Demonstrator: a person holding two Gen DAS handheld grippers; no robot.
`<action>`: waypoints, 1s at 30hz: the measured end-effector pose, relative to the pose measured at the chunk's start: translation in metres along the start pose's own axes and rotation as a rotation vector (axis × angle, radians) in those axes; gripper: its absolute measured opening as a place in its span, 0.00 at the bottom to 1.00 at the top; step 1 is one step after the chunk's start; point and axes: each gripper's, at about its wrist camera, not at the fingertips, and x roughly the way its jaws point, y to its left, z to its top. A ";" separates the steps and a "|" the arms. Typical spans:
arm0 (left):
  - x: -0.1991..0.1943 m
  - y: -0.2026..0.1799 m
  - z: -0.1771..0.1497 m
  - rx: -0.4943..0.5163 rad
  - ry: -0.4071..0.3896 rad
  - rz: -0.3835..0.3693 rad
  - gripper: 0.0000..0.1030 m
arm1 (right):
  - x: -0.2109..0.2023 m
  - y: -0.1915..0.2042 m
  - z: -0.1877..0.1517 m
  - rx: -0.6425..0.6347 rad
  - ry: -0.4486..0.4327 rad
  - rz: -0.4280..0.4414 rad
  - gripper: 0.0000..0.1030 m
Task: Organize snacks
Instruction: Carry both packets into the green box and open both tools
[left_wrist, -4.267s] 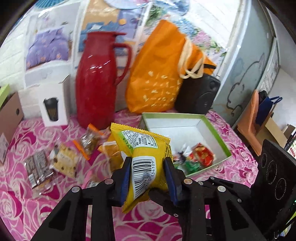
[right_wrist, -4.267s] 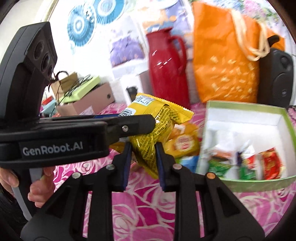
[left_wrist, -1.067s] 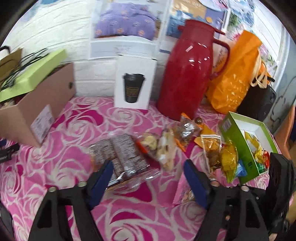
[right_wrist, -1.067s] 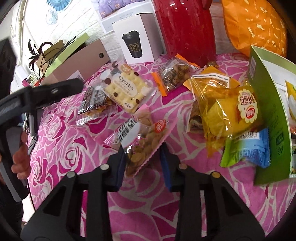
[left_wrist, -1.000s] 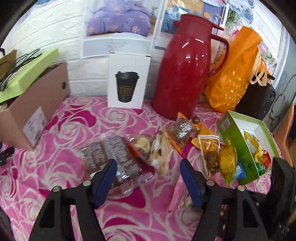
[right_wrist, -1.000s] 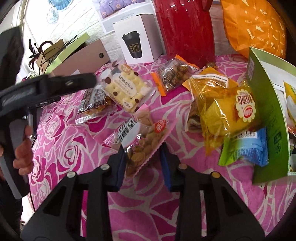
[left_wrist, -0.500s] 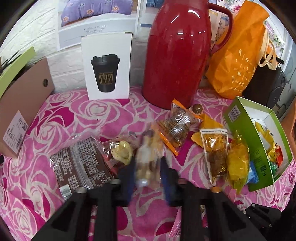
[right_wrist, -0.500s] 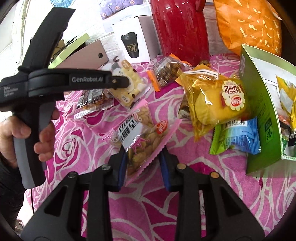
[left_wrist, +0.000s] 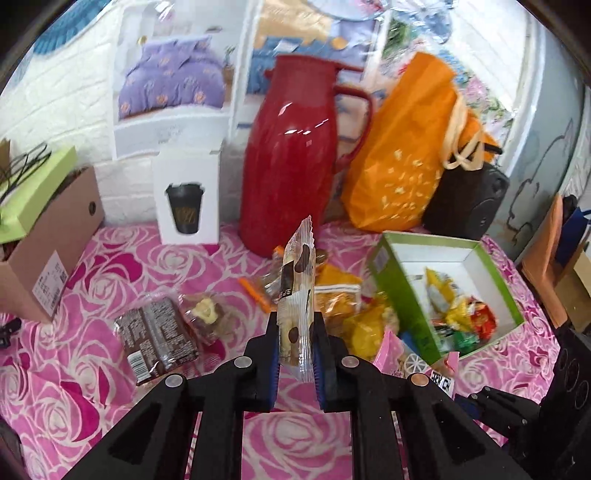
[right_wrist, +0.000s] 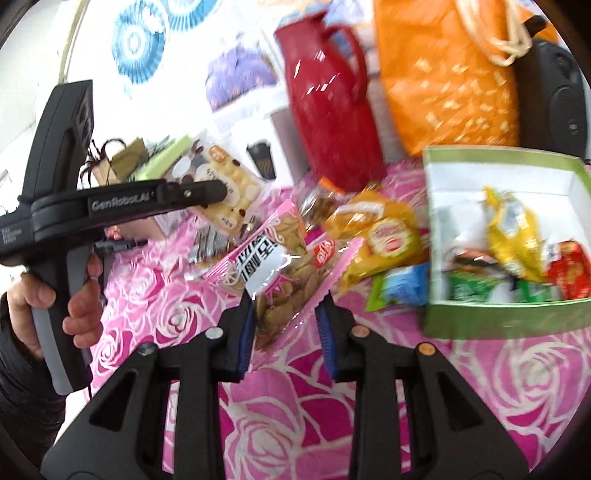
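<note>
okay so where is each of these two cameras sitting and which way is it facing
Left wrist: on the left tool, looking forward and down at the biscuit pack it grips; only its own fingers show.
Right wrist: on the right tool, gripping the pink pack; a hand holds the left tool.
Shared: red jug, green box.

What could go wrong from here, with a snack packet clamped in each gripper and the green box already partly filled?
The left gripper pinches the cream biscuit packet only near its bottom edge, so it may swing or slip out. The right gripper holds the pink cracker packet by one end, and its free end could catch the wall of the green box. Both hands heading to one box could bump each other.
</note>
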 end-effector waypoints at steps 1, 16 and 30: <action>-0.003 -0.007 0.002 0.010 -0.013 -0.011 0.13 | -0.007 -0.004 0.001 0.004 -0.015 -0.010 0.32; 0.036 -0.142 0.034 0.182 -0.003 -0.180 0.14 | -0.091 -0.153 0.022 0.214 -0.159 -0.288 0.32; 0.119 -0.178 0.029 0.228 0.105 -0.154 0.26 | -0.061 -0.227 0.029 0.247 -0.090 -0.359 0.57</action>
